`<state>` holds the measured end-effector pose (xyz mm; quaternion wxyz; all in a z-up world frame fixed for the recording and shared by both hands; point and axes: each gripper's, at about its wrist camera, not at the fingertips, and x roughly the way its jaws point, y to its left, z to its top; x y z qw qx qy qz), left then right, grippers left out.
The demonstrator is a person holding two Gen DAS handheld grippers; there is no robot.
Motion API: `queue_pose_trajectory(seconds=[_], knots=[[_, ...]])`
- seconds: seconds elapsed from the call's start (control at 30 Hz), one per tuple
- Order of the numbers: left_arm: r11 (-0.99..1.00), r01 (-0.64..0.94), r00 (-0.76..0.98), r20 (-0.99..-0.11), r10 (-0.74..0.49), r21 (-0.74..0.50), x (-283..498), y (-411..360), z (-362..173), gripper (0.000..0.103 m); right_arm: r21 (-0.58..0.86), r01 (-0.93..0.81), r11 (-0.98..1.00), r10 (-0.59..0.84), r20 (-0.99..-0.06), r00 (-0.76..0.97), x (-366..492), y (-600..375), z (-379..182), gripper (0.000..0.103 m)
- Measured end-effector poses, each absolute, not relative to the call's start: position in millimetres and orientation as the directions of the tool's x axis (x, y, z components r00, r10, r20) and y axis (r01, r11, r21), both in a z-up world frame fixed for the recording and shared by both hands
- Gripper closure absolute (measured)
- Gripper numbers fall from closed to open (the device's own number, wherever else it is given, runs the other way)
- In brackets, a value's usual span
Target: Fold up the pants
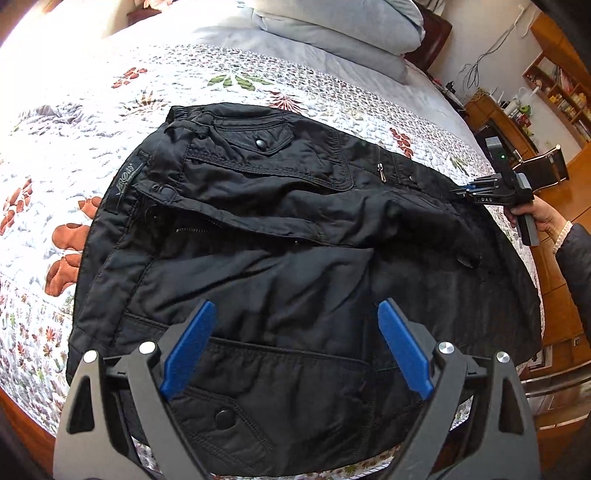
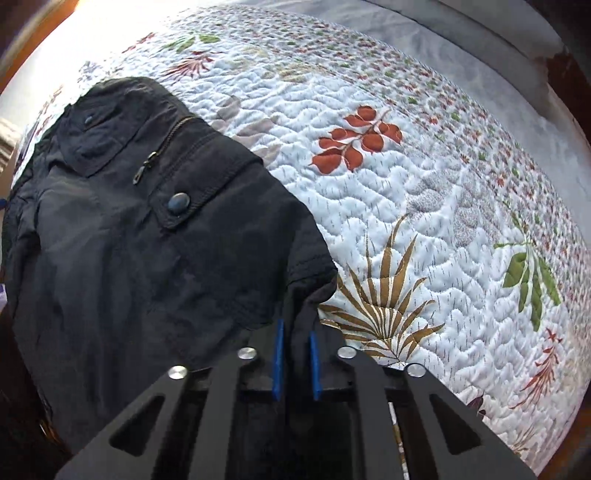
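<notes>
Right wrist: right gripper pinching pants edge | left gripper spread above | lift evenly, keep quilt clear.

Home bedroom, quilted floral bedspread, pillows, wooden shelves

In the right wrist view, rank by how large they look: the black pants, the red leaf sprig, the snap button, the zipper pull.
1. black pants
2. red leaf sprig
3 and 4. snap button and zipper pull look alike in size; no ranking between them.
</notes>
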<state>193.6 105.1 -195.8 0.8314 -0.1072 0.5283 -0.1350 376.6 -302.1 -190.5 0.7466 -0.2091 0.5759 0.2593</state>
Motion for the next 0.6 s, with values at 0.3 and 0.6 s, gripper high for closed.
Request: queue_pose_trajectory(seconds=[0.3, 0.6], knots=[[0.934, 0.154, 0.423, -0.832, -0.358, -0.324, 188.8, 74.5, -180.1, 0.013, -0.069, -0.734, 0.676, 0.286, -0.893, 0.347, 274.5, -272.5, -97.3, 0.097], [0.899, 0.079, 0.426, -0.801, -0.421, -0.430, 183.2, 76.3, -175.7, 0.012, -0.039, -0.861, 0.507, 0.393, -0.879, 0.271, 115.2, -213.2, -92.8, 0.098]])
